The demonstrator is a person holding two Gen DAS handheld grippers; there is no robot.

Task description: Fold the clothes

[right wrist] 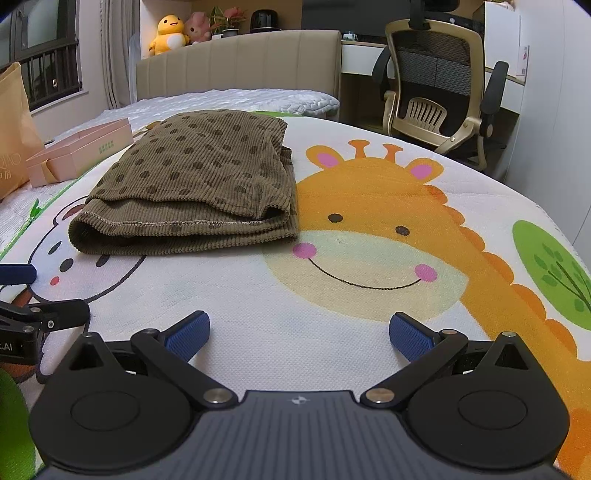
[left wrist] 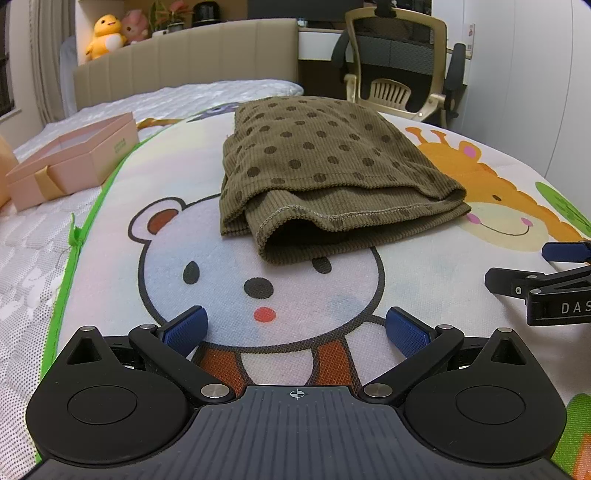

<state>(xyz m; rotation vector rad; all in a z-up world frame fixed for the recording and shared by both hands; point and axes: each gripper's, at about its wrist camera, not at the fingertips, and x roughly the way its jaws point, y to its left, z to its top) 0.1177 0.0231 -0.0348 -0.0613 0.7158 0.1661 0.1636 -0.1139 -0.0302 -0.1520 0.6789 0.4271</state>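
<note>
Through your left wrist camera you have one garment (left wrist: pixel 325 162): an olive ribbed piece with dark dots, folded into a flat stack on the cartoon play mat (left wrist: pixel 110 229) that covers the bed. It lies ahead of your left hand-held gripper (left wrist: pixel 295 328), apart from it, its stitched hem facing you and its near corner over the top of the printed bear's head. Your left hand-held gripper has its two blue pads spread wide and grips nothing; bare mat shows between them. One pink box (left wrist: pixel 74 158) sits off the mat to the left, on the white mattress, beyond the mat's green edge. Your right hand-held gripper (left wrist: pixel 546 273) enters at the right edge, near the printed giraffe. One office chair (left wrist: pixel 402 62) stands past the bed's far right corner, and two plush toys (left wrist: pixel 118 31) sit behind the headboard.

Through your right wrist camera the same single garment (right wrist: pixel 199 177) lies ahead and to the left, its right edge just touching the giraffe print. Your right hand-held gripper (right wrist: pixel 299 332) is also spread wide and holds nothing. Open mat stretches between its pads and the garment's near fold, and more to the right over the giraffe. Your left hand-held gripper (right wrist: pixel 44 295) shows at the left edge, and one tan paper bag (right wrist: pixel 13 125) stands at far left beside the pink box (right wrist: pixel 81 151).
</note>
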